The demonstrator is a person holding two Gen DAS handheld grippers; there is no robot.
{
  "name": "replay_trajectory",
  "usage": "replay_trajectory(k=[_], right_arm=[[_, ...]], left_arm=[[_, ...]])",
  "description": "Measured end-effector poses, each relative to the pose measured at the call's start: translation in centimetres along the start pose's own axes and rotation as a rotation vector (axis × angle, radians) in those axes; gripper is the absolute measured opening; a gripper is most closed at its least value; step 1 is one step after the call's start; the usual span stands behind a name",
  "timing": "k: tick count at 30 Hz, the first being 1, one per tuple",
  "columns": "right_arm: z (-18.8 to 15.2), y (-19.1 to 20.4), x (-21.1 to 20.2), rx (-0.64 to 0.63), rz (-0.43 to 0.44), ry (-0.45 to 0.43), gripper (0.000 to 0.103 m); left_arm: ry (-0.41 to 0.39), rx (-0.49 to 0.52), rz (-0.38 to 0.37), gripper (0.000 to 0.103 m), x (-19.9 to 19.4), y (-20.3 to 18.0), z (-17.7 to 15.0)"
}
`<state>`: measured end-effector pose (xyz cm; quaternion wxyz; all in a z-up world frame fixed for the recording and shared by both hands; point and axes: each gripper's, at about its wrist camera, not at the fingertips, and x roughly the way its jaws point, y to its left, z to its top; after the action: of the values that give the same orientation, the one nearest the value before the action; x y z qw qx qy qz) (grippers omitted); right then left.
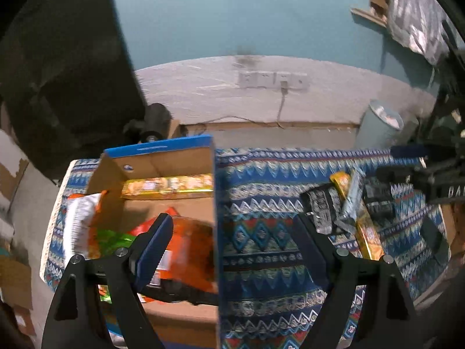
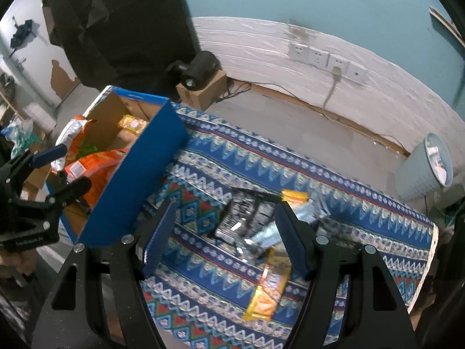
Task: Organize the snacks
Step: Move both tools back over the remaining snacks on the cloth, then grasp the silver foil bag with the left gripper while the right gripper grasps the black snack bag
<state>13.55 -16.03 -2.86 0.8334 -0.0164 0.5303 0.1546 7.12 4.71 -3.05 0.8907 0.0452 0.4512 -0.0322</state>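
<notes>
Nearest, the right gripper (image 2: 225, 238) is held wide and empty above loose snack packets (image 2: 250, 221) on the patterned bench (image 2: 363, 212). Farther left, the left gripper (image 1: 232, 232) is spread wide over the blue box (image 2: 130, 174), where orange bags (image 1: 189, 247) are already gathered.

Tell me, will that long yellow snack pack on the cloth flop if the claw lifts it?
The yellow snack pack looks long and thin, so gripped at one end it would probably sag. Its shiny wrapper may slip. It lies flat on the patterned cloth, so it shouldn't roll.
</notes>
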Motion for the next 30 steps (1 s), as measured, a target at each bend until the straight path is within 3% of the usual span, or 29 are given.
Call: replay_trajectory(k=[13,20,30], right_arm=[[-3.1,-7.8,0.1,0.122,-0.050,0.016,0.071],[-4.9,-11.3,1.0,0.163,-0.070,0.049,0.071],[-6.0,-14.0,2.9,0.066,-0.072,0.145,0.071]], left_arm=[[0.052,0.137,-0.038,0.085,2.6,-6.7,0.2],[0.090,0.157,-0.052,0.085,4.6,-8.8,0.6],[0.087,0.251,-0.058,0.085,7.3,-12.9,1.6]])
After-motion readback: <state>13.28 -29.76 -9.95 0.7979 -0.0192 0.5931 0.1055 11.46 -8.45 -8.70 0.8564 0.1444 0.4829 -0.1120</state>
